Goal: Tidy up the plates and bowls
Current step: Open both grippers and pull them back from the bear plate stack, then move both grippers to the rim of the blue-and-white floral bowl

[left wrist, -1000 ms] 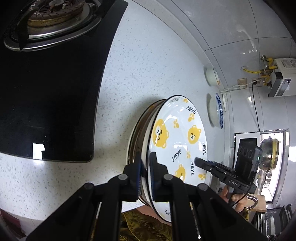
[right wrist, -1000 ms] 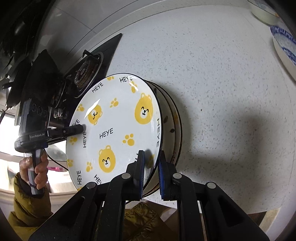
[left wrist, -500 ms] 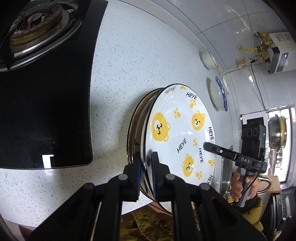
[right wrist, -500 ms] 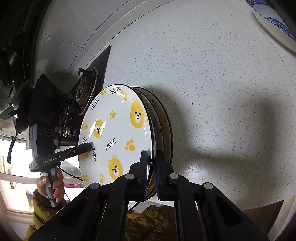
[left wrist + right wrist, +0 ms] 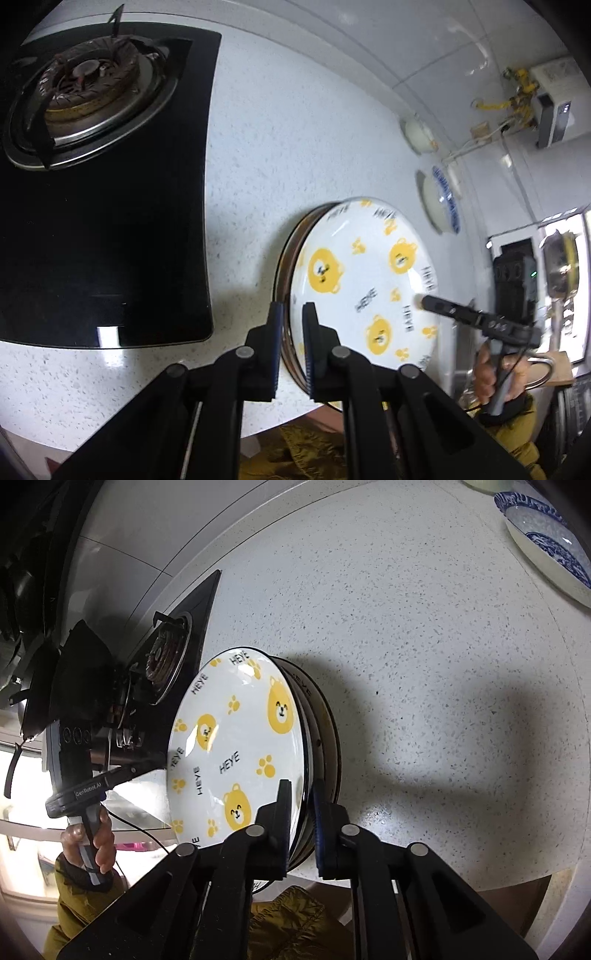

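A stack of plates, topped by a white plate with yellow bears and "HEYE" lettering (image 5: 362, 280) (image 5: 240, 753), is held over the counter's front edge. My left gripper (image 5: 293, 332) is shut on the stack's rim from one side. My right gripper (image 5: 301, 812) is shut on the rim from the opposite side. Each gripper shows in the other's view, the right gripper (image 5: 443, 306) and the left gripper (image 5: 122, 773), touching the plate's far rim. Darker-rimmed plates (image 5: 325, 738) lie beneath the top one.
A black gas hob with a burner (image 5: 85, 85) is to the left on the speckled white counter (image 5: 443, 664). A blue-patterned bowl (image 5: 546, 542) (image 5: 439, 199) and a pale bowl (image 5: 417, 134) sit at the far right near the wall.
Both grippers and the plate stack have shifted together toward the counter's front edge and tilted a little; the hob shows more fully in the left wrist view. The grips have not changed.
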A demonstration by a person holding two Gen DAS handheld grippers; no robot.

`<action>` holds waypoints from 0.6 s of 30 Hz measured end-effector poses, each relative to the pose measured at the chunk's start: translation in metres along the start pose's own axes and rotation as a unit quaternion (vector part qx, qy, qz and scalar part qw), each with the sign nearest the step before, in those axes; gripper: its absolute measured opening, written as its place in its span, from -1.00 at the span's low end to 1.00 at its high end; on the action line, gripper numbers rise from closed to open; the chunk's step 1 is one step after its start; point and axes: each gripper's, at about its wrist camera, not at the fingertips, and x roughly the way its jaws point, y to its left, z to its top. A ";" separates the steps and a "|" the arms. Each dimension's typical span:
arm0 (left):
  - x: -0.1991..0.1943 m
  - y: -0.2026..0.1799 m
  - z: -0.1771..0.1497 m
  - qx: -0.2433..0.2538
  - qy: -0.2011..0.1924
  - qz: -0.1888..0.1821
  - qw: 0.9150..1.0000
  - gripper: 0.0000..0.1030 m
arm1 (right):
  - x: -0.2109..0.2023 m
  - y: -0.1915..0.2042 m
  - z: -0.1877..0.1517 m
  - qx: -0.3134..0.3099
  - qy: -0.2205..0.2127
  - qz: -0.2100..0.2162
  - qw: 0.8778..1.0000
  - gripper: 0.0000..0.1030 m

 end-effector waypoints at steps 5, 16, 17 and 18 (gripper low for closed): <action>-0.031 0.010 0.004 -0.016 -0.039 -0.015 0.999 -0.79 | -0.024 -0.003 0.000 -0.007 -0.035 0.011 0.999 -0.17; -0.081 -0.008 0.021 -0.063 -0.121 -0.146 0.980 0.61 | -0.113 -0.066 -0.013 0.052 -0.158 0.002 0.986 0.41; -0.076 -0.017 0.024 -0.054 -0.114 -0.147 0.981 0.61 | -0.122 -0.079 -0.012 0.062 -0.167 -0.005 0.984 0.43; -0.070 -0.032 0.029 -0.042 -0.103 -0.146 0.983 0.62 | -0.131 -0.092 -0.009 0.072 -0.174 -0.010 0.982 0.44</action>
